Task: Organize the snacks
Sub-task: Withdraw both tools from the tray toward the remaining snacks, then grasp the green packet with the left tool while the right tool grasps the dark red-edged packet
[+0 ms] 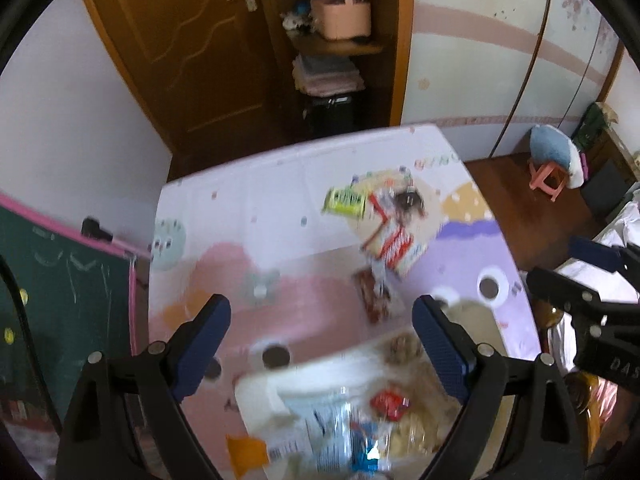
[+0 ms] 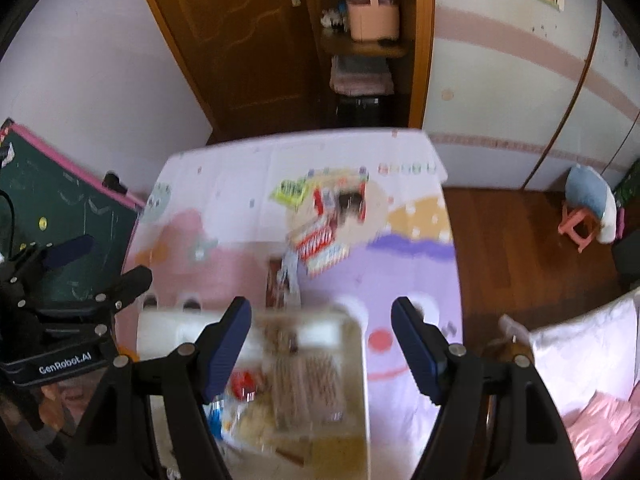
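1. While both views are smeared by blur, two grippers can be counted: the left gripper [image 1: 322,344] and the right gripper [image 2: 322,350], each with its two blue-padded fingers spread apart and nothing pinched between them.
2. One white bin [image 2: 356,344] sits directly under and between the fingers of the right gripper; in the left wrist view the same bin [image 1: 256,396] lies below the gap of the left gripper's fingers.
3. Inside the bin lie several snack packets: one red packet [image 2: 244,384], one clear wrapper with a blue spot [image 1: 360,440], and pale brownish packs [image 2: 312,376] whose number cannot be told through the blur.
4. Ahead of both grippers, farther out on the patterned mat [image 1: 280,216], lies one loose pile of snacks [image 1: 388,220]: one green-yellow packet [image 1: 346,200] at its far left and red-and-white packets [image 2: 320,240] beside it; their exact count is unclear.
5. One dark reddish packet [image 1: 374,296] lies on the mat between the pile and the bin, just ahead of the left gripper's right finger.
6. In the left wrist view, the right gripper appears at the right edge; in the right wrist view, the left gripper appears at the left edge.
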